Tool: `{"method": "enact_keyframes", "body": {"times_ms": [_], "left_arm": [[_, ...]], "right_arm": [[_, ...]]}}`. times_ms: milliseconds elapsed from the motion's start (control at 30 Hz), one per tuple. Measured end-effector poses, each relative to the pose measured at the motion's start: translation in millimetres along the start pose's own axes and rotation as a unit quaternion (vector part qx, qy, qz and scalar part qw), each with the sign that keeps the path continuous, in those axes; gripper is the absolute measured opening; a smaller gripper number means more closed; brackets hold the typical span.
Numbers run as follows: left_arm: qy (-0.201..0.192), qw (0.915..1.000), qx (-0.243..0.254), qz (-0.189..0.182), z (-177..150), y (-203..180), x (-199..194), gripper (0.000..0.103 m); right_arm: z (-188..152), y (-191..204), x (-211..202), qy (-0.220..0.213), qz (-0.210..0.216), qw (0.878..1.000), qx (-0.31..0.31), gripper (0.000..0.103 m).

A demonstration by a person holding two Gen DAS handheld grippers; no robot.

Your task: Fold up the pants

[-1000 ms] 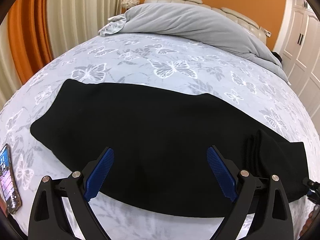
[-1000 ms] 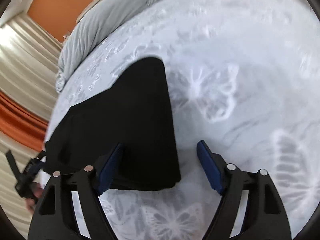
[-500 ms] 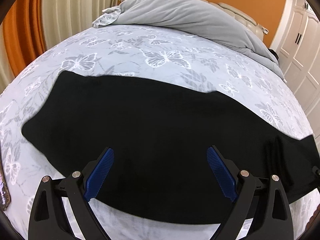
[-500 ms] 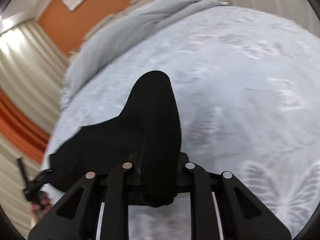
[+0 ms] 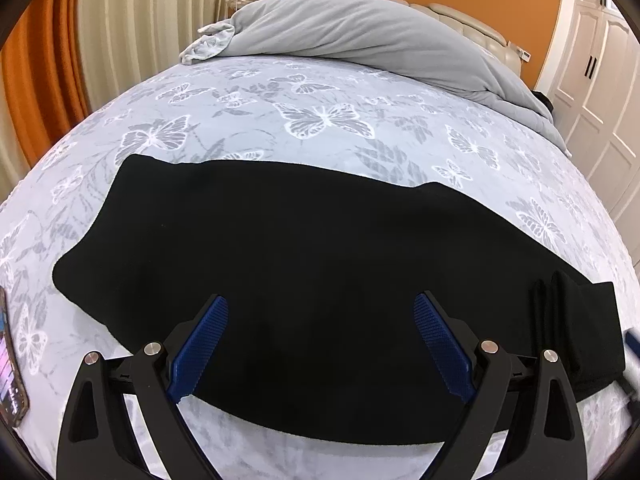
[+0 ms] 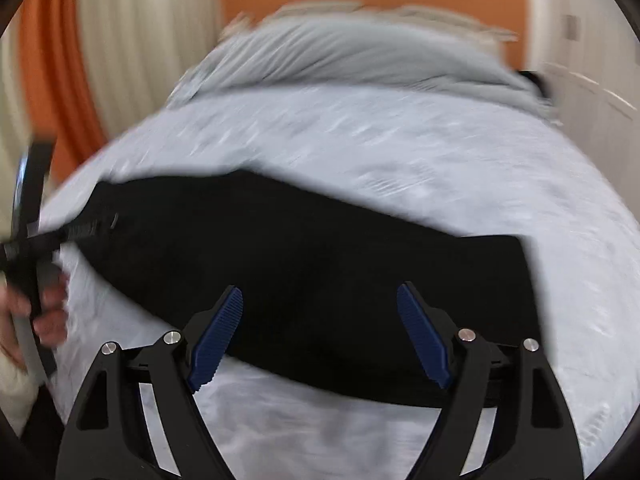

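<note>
While a phone (image 5: 10, 364) lies at the bed's left edge, the black pants (image 5: 304, 272) stretch flat across the butterfly-print bedspread (image 5: 320, 116), their right end bunched in folds. Left gripper (image 5: 320, 346) and right gripper (image 6: 320, 332) both hover over them, jaws spread wide, holding nothing.

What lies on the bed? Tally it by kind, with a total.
Pants: 1
Duvet: 1
Phone: 1
Total: 3
</note>
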State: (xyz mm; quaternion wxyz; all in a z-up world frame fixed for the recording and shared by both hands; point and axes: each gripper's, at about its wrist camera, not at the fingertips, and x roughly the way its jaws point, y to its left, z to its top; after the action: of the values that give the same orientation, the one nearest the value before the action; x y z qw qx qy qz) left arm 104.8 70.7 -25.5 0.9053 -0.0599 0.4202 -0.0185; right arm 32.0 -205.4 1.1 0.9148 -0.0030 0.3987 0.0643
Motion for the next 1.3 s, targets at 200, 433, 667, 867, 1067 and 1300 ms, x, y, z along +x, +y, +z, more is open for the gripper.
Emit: {"method": "enact_keyframes", "body": {"times_ms": [200, 433, 667, 867, 1067, 1300], "left_arm": [[0.004, 0.9998, -0.019, -0.010, 3.1, 7.7, -0.5, 0.092], [0.006, 0.9996, -0.026, -0.012, 5.8, 10.6, -0.5, 0.092], [0.010, 0.9993, -0.035, -0.005, 6.8, 16.7, 3.6, 0.092], [0.008, 0.9977, -0.068, 0.001, 13.5, 36.4, 3.6, 0.092], [-0.009, 0.9908, -0.127, 0.044, 16.5, 70.2, -1.9, 0.092], [-0.020, 0.9599, -0.256, 0.113, 10.5, 135.9, -14.4, 0.092]], "right_arm": [[-9.0, 20.0, 50.4, 0.052, 0.001, 0.999, -0.017, 0.033], [48.1, 12.5, 26.9, -0.003, 0.042, 0.999, 0.026, 0.015], [21.2, 54.1, 88.6, 0.057, 0.068, 0.995, -0.050, 0.031], [40.5, 21.0, 17.9, -0.018, 0.084, 0.996, -0.032, 0.059], [33.3, -51.2, -2.0, -0.051, 0.027, 0.998, 0.037, 0.059], [20.3, 21.3, 21.5, -0.008, 0.096, 0.994, -0.061, 0.060]]}}
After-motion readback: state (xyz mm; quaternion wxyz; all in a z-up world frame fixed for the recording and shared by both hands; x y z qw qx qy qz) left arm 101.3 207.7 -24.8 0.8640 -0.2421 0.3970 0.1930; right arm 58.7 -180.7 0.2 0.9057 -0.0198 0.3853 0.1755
